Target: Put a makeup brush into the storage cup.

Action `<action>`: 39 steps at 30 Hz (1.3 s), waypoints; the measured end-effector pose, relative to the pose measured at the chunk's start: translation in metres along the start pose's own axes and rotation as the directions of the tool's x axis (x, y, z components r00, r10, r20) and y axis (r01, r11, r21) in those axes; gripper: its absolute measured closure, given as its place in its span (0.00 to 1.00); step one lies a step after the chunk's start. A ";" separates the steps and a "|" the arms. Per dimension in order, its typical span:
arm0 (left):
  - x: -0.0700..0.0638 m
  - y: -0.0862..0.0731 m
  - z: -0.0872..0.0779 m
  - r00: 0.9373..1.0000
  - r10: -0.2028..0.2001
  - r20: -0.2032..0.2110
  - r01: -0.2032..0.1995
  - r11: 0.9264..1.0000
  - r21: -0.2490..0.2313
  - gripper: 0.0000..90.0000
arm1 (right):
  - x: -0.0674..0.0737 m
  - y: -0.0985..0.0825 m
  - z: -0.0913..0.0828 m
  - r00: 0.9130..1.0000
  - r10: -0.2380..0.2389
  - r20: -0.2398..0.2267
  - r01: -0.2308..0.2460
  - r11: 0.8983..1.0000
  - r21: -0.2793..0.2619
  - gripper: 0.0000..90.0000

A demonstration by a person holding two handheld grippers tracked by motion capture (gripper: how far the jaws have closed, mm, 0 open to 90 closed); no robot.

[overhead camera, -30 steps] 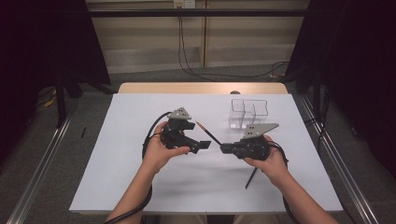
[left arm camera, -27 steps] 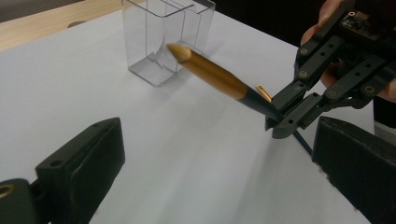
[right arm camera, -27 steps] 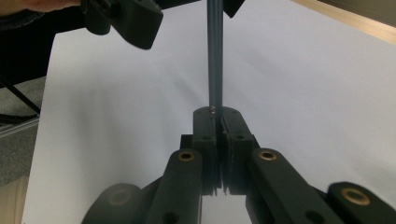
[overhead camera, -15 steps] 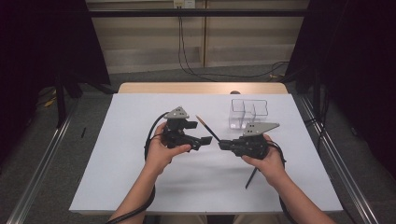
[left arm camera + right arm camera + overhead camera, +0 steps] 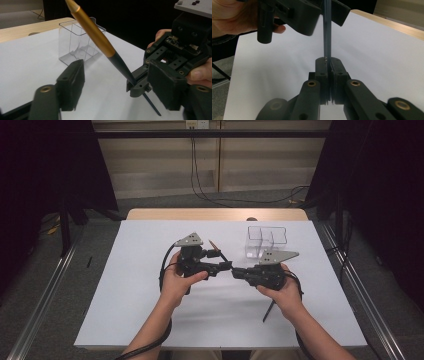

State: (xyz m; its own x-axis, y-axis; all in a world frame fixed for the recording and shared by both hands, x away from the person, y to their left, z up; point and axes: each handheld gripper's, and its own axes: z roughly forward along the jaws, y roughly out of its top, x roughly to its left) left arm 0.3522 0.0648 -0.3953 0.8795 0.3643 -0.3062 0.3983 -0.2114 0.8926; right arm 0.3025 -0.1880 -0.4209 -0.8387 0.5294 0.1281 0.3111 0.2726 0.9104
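Observation:
A pen with a gold upper barrel and a dark lower barrel (image 5: 96,35) slants up over the white sheet. My right gripper (image 5: 328,62) is shut on its dark lower part, and the barrel (image 5: 327,32) rises straight out of the pinched pads. My left gripper (image 5: 118,87) faces it with one jaw on each side of the pen. Those jaws have just been closing, and a gap still shows on both sides. In the high view the two grippers meet tip to tip, left (image 5: 225,267) and right (image 5: 237,271), with the pen (image 5: 216,248) pointing away from them.
A clear plastic box with compartments (image 5: 266,241) stands upright behind the right gripper, seen beyond the pen in the left gripper view (image 5: 77,45). A thin dark stick (image 5: 268,310) lies by the right wrist. The white sheet (image 5: 125,295) covers the table.
The left gripper's jaws have narrowed around the pen. Both hands have stayed nearly where they were, and the right gripper keeps its hold.

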 end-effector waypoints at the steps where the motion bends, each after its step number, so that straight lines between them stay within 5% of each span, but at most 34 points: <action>1: 0.000 0.000 0.001 1.000 0.001 0.007 -0.001 1.000 -0.002 0.41 | 0.000 0.000 0.000 1.000 -0.001 0.000 0.001 1.000 0.001 0.96; 15: 0.003 -0.005 0.002 0.997 -0.045 0.059 0.047 0.998 -0.032 0.81 | 0.001 0.000 0.001 1.000 0.009 0.020 -0.009 1.000 -0.006 0.95; 29: 0.000 -0.009 0.010 0.992 -0.065 0.107 0.071 0.996 -0.057 0.91 | 0.004 0.000 0.006 0.999 0.036 0.024 -0.035 0.999 -0.025 0.95; 39: -0.002 -0.010 0.012 0.993 -0.051 0.104 0.057 0.997 -0.055 0.93 | 0.006 -0.001 0.009 0.998 0.053 0.021 -0.053 0.998 -0.025 0.95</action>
State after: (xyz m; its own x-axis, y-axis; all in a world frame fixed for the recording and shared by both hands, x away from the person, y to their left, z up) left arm 0.3494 0.0553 -0.4069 0.8803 0.2784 -0.3841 0.4329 -0.1402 0.8905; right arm 0.3019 -0.1776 -0.4244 -0.8113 0.5600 0.1680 0.3438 0.2245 0.9118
